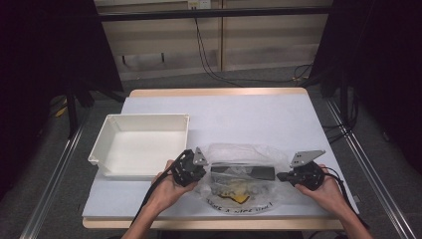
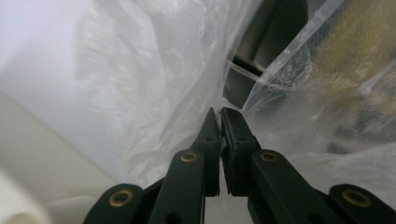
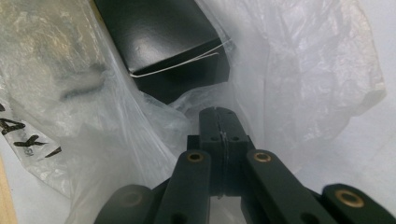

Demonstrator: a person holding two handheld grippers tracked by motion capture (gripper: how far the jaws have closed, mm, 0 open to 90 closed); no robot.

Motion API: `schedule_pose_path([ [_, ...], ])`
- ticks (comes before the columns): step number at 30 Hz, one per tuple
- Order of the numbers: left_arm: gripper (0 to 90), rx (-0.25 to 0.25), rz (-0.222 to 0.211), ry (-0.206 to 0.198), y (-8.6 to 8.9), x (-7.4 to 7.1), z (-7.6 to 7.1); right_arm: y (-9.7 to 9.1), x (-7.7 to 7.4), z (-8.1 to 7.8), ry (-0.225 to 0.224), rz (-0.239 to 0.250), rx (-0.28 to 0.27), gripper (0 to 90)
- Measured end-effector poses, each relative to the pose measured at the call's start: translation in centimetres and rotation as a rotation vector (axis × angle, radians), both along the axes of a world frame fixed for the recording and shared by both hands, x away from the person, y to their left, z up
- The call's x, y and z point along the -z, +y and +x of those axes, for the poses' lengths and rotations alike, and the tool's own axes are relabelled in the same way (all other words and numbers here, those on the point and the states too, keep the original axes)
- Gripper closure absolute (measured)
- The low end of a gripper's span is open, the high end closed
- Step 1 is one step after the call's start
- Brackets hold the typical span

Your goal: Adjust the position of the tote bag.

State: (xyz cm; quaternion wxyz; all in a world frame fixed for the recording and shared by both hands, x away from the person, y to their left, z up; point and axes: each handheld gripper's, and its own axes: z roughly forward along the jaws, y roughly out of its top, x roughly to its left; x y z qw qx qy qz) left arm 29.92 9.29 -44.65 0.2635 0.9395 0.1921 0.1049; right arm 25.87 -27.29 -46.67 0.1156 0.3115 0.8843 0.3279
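Note:
A clear plastic bag (image 1: 242,179) with black lettering and a yellow print lies at the table's front middle. A long black box (image 1: 243,172) lies across it, partly inside the film. My left gripper (image 1: 201,171) is at the bag's left edge, shut on the film (image 2: 187,93). My right gripper (image 1: 280,176) is at the bag's right edge, shut on the film (image 3: 154,126). In the right gripper view the black box's end (image 3: 168,42) sits just beyond the jaws, wrapped by the bag. The left gripper view shows the dark box (image 2: 275,32) behind the film.
An empty white tray (image 1: 140,143) stands at the left, close to my left hand. The white table cover (image 1: 239,114) stretches bare behind the bag. Cables (image 1: 209,59) run over the floor beyond the table.

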Motion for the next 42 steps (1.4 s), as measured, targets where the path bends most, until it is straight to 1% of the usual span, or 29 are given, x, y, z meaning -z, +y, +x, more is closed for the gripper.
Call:
schedule_pose_path([
  [2, 87.1, 0.022, 0.008, 0.014, 0.0, 0.4, -0.2, 0.1, 0.0, -0.1, 0.008, -0.023, 0.000, 90.0],
  [3, 87.6, 0.046, 0.040, 0.013, 0.1, 0.3, -0.3, 0.0, 0.1, 0.0, 0.009, -0.024, -0.006, 90.0],
  [4, 88.0, 0.036, 0.047, 0.003, 0.2, 0.4, -0.5, 0.0, 0.1, -0.2, 0.010, -0.051, 0.010, 90.0],
  [5, 88.2, 0.047, 0.052, 0.008, 0.3, 0.4, -0.5, 0.0, 0.1, -0.2, 0.002, -0.062, 0.013, 90.0],
  [7, 88.5, 0.039, 0.083, -0.018, 0.5, 0.5, -0.6, -0.2, 0.1, -0.2, -0.003, -0.080, 0.019, 90.0],
  [8, 88.5, 0.042, 0.088, -0.016, 0.6, 0.6, -0.7, -0.3, 0.1, -0.2, -0.009, -0.103, 0.028, 90.0],
  [9, 88.6, 0.030, 0.080, -0.019, 0.6, 0.7, -0.7, -0.5, 0.2, -0.2, -0.011, -0.101, 0.025, 90.0],
  [10, 88.8, 0.040, 0.093, -0.019, 0.8, 0.6, -0.6, -0.6, 0.1, -0.3, -0.007, -0.107, 0.032, 90.0],
  [11, 88.9, 0.036, 0.092, -0.020, 0.9, 0.5, -0.6, -0.8, 0.1, -0.4, -0.020, -0.127, 0.039, 90.0],
  [12, 88.9, 0.041, 0.065, 0.014, 1.2, 0.5, -0.6, -1.4, 0.1, -0.6, -0.028, -0.132, 0.059, 90.0],
  [13, 88.9, 0.041, 0.065, 0.014, 1.2, 0.5, -0.6, -1.4, 0.1, -0.6, -0.028, -0.132, 0.059, 90.0],
  [16, 89.1, 0.044, 0.017, 0.053, 1.8, 0.5, -0.6, -2.2, 0.1, -0.7, -0.016, -0.128, 0.091, 90.0],
  [18, 89.2, 0.051, 0.011, 0.060, 1.7, 0.8, -1.0, -2.5, 0.1, -0.6, -0.025, -0.143, 0.100, 90.0],
  [19, 89.1, 0.069, 0.008, 0.075, 1.5, 0.9, -1.1, -2.7, 0.1, -0.5, -0.030, -0.145, 0.109, 90.0],
  [20, 89.2, 0.079, 0.004, 0.078, 1.3, 0.9, -1.3, -3.0, 0.1, -0.5, -0.041, -0.166, 0.129, 90.0],
  [21, 89.2, 0.081, 0.005, 0.073, 1.1, 0.9, -1.5, -3.3, 0.1, -0.5, -0.031, -0.153, 0.139, 90.0],
  [22, 89.2, 0.086, -0.005, 0.086, 0.9, 0.9, -1.5, -3.8, 0.2, -0.4, -0.035, -0.144, 0.137, 90.0],
  [23, 89.1, 0.091, -0.021, 0.102, 0.9, 1.0, -1.6, -4.0, 0.2, -0.5, -0.039, -0.148, 0.160, 90.0],
  [25, 89.2, 0.104, -0.021, 0.093, 0.8, 1.0, -1.7, -4.5, 0.2, -0.5, -0.044, -0.150, 0.174, 90.0],
  [26, 89.5, 0.080, -0.022, 0.083, 0.9, 0.9, -1.8, -5.0, 0.2, -0.5, -0.039, -0.138, 0.184, 90.0],
  [27, 89.8, 0.080, -0.022, 0.083, 0.9, 0.9, -1.8, -5.0, 0.2, -0.5, -0.039, -0.138, 0.184, 90.0],
  [28, 89.8, 0.069, -0.012, 0.063, 0.9, 0.9, -1.8, -5.1, 0.2, -0.5, -0.041, -0.139, 0.192, 90.0],
  [29, 90.0, 0.069, -0.007, 0.067, 1.1, 0.8, -1.6, -5.0, 0.2, -0.5, -0.045, -0.146, 0.198, 90.0],
  [31, 90.0, 0.048, 0.012, 0.035, 1.4, 0.7, -1.5, -4.8, 0.2, -0.6, -0.050, -0.155, 0.193, 90.0],
  [32, 90.0, 0.053, 0.011, 0.057, 1.5, 0.9, -1.3, -4.9, 0.2, -0.6, -0.051, -0.160, 0.195, 90.0],
  [34, 90.0, 0.046, 0.011, 0.057, 1.6, 1.2, -1.2, -4.9, 0.2, -0.7, -0.058, -0.120, 0.188, 90.0],
  [37, 90.0, 0.039, 0.008, 0.049, 1.7, 1.1, -1.1, -4.8, -0.1, -0.9, -0.068, -0.103, 0.189, 90.0],
  [38, 89.6, 0.037, -0.003, 0.055, 1.7, 1.0, -1.1, -4.7, -0.3, -0.9, -0.079, -0.082, 0.184, 90.0],
  [42, 87.2, 0.042, -0.052, 0.031, 1.8, 0.2, -1.3, -4.4, -1.4, -1.1, -0.099, 0.019, 0.158, 90.0],
])
